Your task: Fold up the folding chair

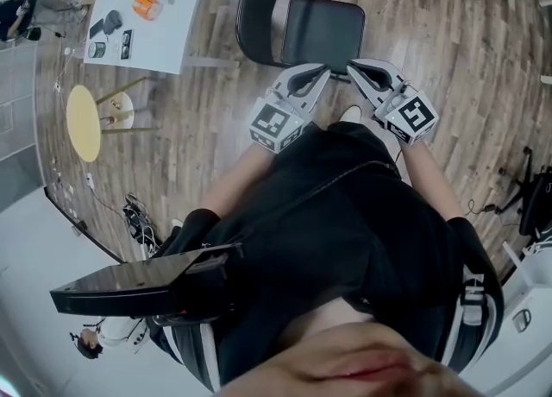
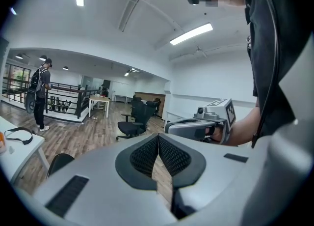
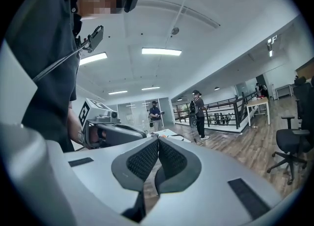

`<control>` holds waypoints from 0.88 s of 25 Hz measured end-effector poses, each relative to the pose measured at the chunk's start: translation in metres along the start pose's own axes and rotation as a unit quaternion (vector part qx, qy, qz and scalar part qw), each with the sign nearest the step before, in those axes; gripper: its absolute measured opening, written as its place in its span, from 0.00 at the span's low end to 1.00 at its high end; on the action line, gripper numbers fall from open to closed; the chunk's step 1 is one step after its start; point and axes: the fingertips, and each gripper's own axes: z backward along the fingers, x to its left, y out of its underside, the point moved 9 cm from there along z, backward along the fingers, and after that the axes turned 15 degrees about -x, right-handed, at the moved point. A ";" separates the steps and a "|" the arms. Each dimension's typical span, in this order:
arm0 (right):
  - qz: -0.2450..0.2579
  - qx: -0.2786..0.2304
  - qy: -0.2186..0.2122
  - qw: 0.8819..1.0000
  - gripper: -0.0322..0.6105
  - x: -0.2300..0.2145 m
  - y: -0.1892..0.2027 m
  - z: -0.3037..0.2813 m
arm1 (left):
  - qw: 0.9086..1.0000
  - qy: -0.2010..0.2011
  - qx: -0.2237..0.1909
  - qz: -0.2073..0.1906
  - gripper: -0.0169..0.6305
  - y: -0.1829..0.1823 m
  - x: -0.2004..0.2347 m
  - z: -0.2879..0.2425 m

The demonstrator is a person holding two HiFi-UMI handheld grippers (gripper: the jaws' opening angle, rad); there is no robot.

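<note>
The black folding chair (image 1: 321, 31) stands unfolded on the wood floor at the top middle of the head view, its round backrest (image 1: 257, 17) towards the left. My left gripper (image 1: 322, 69) and right gripper (image 1: 351, 66) point at the seat's near edge, side by side, both shut and holding nothing. In the left gripper view the left gripper (image 2: 158, 137) has its pads pressed together, the right gripper (image 2: 196, 127) shows beyond it, and a dark curved part of the chair (image 2: 61, 162) peeks out low on the left. The right gripper (image 3: 158, 141) is likewise shut in the right gripper view.
A white table (image 1: 177, 20) with small items stands left of the chair, a yellow round stool (image 1: 84, 122) beside it. Cables (image 1: 138, 218) lie on the floor. Black office chairs (image 2: 135, 118) and people (image 3: 199, 114) stand farther off in the room.
</note>
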 end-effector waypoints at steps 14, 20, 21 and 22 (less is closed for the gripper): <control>-0.042 0.046 0.068 0.996 0.07 -0.039 0.058 -0.076 | 0.999 0.026 0.029 0.024 0.04 0.016 0.107 0.014; -0.093 0.076 0.150 0.981 0.07 -0.067 0.112 -0.103 | 0.997 0.032 0.053 0.042 0.04 0.024 0.194 0.023; -0.098 0.079 0.160 0.979 0.07 -0.072 0.119 -0.106 | 0.997 0.027 0.059 0.045 0.04 0.026 0.209 0.026; -0.104 0.084 0.170 0.976 0.07 -0.077 0.127 -0.109 | 0.996 0.020 0.070 0.050 0.04 0.029 0.223 0.029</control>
